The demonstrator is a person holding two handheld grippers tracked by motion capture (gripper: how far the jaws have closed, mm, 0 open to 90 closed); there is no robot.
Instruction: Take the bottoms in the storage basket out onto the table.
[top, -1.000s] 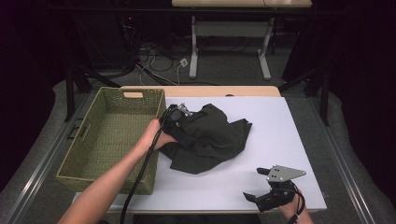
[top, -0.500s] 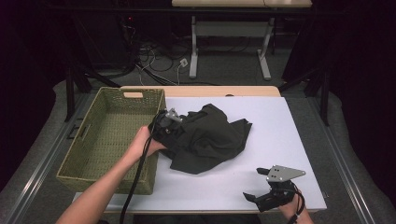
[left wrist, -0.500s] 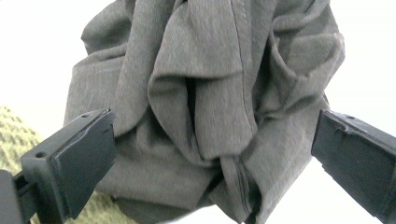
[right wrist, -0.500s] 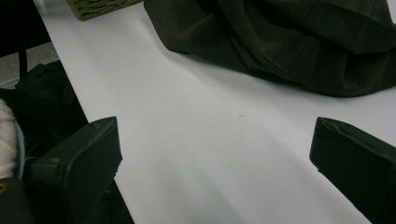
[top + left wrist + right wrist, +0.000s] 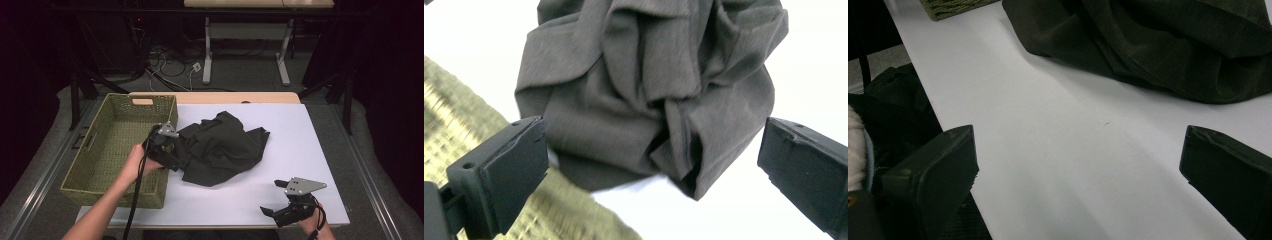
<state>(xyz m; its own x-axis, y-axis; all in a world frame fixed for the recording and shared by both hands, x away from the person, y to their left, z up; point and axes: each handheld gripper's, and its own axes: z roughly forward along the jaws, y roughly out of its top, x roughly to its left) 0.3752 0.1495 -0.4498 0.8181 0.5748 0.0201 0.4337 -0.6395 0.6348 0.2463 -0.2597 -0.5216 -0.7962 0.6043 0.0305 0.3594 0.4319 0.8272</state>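
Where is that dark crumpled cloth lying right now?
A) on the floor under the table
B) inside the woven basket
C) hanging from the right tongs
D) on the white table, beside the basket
D: the dark cloth lies bunched on the white table, just right of the woven basket; the left tongs are open in front of it, and the right tongs sit apart near the table's front edge.

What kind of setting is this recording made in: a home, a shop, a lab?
Most likely a lab or recording studio, not a home. The white table stands among dark curtains, loose cables and a power plug lie on the floor behind it, and a bare desk frame stands farther back.
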